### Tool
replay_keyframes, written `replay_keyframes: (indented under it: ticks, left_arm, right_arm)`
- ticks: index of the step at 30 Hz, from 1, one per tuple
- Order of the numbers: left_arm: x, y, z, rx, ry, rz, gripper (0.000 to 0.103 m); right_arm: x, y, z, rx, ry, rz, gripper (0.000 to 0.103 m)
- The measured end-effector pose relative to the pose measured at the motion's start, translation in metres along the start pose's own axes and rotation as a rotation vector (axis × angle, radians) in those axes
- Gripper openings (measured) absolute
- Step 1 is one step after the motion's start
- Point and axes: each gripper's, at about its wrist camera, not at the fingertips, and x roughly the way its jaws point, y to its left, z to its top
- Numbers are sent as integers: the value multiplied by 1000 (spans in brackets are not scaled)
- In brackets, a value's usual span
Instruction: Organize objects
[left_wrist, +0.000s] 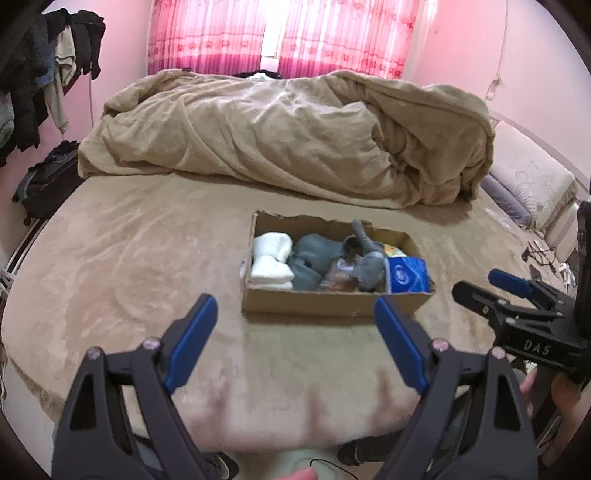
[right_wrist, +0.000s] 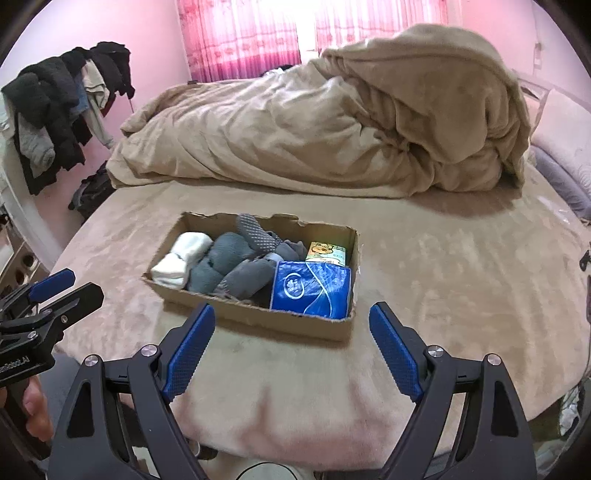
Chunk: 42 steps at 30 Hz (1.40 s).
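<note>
A shallow cardboard box (left_wrist: 325, 303) (right_wrist: 255, 314) sits on the tan bed. It holds rolled white socks (left_wrist: 271, 260) (right_wrist: 181, 258), grey socks (left_wrist: 310, 262) (right_wrist: 229, 266), a blue tissue pack (left_wrist: 406, 275) (right_wrist: 312, 288) and a yellow-green packet (right_wrist: 327, 253). My left gripper (left_wrist: 295, 314) is open and empty, just short of the box's near wall; it also shows in the right wrist view (right_wrist: 66, 286). My right gripper (right_wrist: 291, 325) is open and empty before the box's near right corner; it also shows in the left wrist view (left_wrist: 480, 284).
A bunched tan duvet (left_wrist: 295, 136) (right_wrist: 332, 129) lies across the far half of the bed. Dark clothes hang on a rack (left_wrist: 44, 74) (right_wrist: 62, 107) at the left. A dark bag (left_wrist: 48, 181) sits on the floor. Pillows (left_wrist: 528, 184) lie at the right.
</note>
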Motion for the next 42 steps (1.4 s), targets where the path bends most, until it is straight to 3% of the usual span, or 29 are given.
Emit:
replay_keyframes:
  ticks: [8,18,42]
  left_arm:
    - [-52,-5,-16,-2,-39,8,88]
    - [-65,-7,-40,-11,7,51,88]
    - [-71,-5,-42,-18,-7,44,88]
  right_arm:
    - [-50,7,-13,-17,-32,0,88]
    - [-85,12,-33,9,-40,18,88]
    - [-81,32,-39,-28,-12,40,88]
